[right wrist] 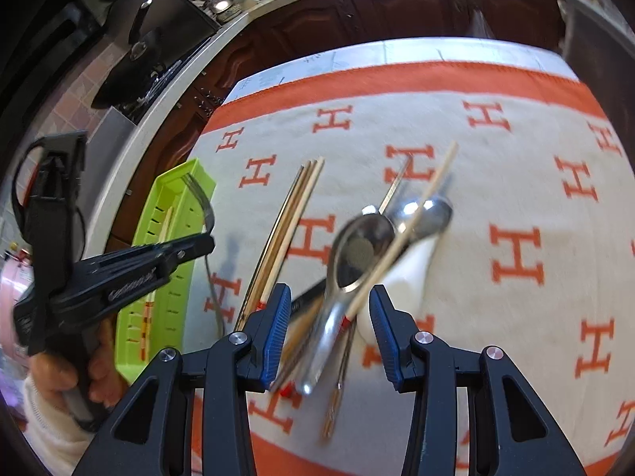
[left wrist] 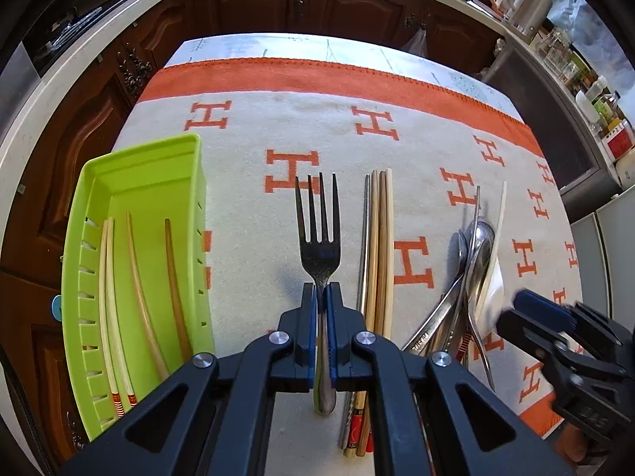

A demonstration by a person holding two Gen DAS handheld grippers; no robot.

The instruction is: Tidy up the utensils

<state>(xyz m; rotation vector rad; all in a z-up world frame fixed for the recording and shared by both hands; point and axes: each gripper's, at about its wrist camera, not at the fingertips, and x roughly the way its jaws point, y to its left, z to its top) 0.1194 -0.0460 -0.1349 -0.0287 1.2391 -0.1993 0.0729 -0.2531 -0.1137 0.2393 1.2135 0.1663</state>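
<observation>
The left gripper (left wrist: 320,293) clamps the fork (left wrist: 319,230) (lifted); next, carry it to the tray (left wrist: 139,182) at frame left. The right gripper (right wrist: 325,313) gapes over the spoons (right wrist: 357,246), holding nothing.

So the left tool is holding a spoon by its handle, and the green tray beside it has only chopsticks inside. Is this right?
Not quite. The left tool is shut on a fork, not a spoon; the left wrist view shows its four tines pointing away from the camera. The rest holds: it grips the handle, and the green tray beside it has only chopsticks inside.
</observation>
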